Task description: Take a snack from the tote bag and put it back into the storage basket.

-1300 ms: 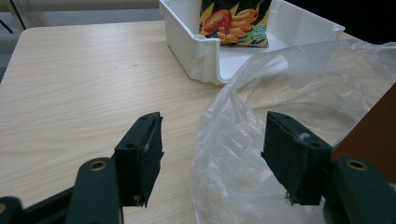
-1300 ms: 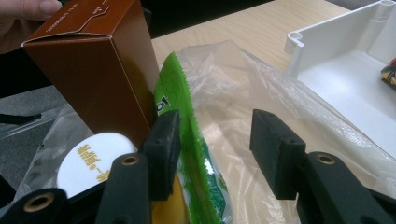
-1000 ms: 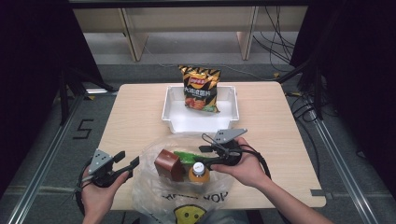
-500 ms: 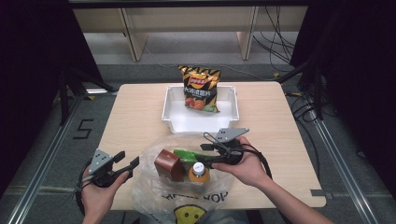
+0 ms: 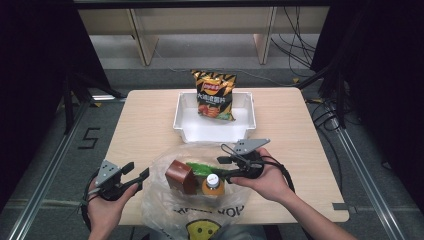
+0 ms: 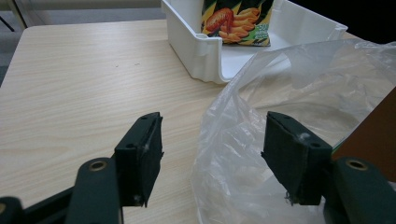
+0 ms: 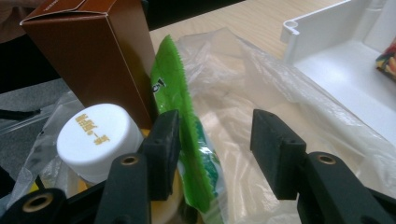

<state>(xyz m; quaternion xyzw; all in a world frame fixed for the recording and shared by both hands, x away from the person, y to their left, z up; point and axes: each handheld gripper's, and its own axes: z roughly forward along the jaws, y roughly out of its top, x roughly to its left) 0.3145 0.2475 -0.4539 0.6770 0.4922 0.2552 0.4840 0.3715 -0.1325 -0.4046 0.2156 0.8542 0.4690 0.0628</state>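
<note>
A clear plastic bag (image 5: 160,200) with a smiley print lies at the table's front edge. Inside stand a brown box (image 5: 181,176), a green packet (image 5: 202,168) and a white-capped bottle (image 5: 212,182). My right gripper (image 5: 223,167) is open at the bag's mouth. In the right gripper view its jaws straddle the green packet (image 7: 182,112), which lies close to the left jaw, beside the bottle cap (image 7: 95,135) and brown box (image 7: 93,51). My left gripper (image 5: 138,170) is open at the front left. Its jaws (image 6: 212,154) bracket the bag's left edge (image 6: 243,140) without pinching it.
A white tray (image 5: 182,117) sits at the table's back centre, with a chips bag (image 5: 214,95) leaning against its far wall. Bare wood lies to the left and right of the tray. The table edge runs just below both hands.
</note>
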